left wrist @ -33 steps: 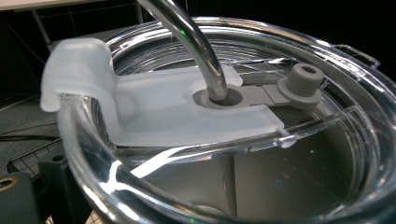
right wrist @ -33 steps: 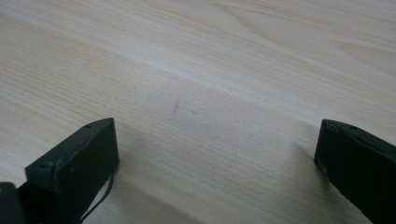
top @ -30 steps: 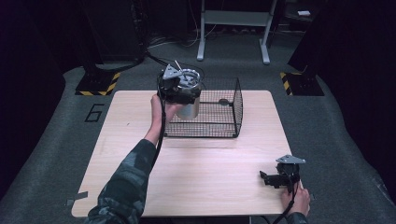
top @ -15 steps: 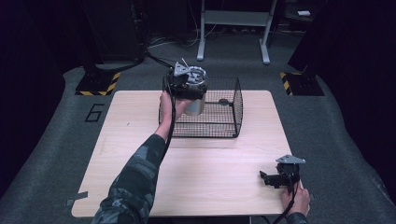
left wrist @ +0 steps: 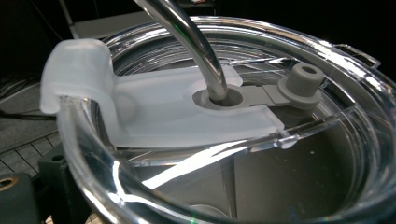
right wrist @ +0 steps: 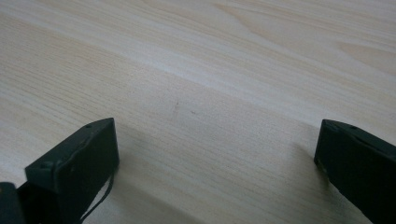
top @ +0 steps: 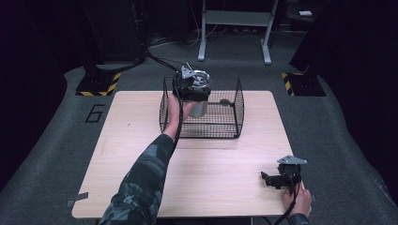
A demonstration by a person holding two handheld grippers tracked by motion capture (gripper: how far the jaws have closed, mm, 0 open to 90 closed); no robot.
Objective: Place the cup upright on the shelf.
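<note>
High view: the left gripper (top: 191, 86) holds a silver metal tumbler with a clear plastic lid (top: 199, 107) above the black wire basket (top: 234, 123), jaws clamped on it. Near the light wooden table (top: 141, 145)'s edge, the right gripper (top: 270, 179) rests, its 2 jaws wide apart.

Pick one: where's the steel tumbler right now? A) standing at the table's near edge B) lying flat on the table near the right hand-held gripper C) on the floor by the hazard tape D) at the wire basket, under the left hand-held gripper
D: the steel tumbler is at the wire basket, just below the left hand-held gripper.
</note>
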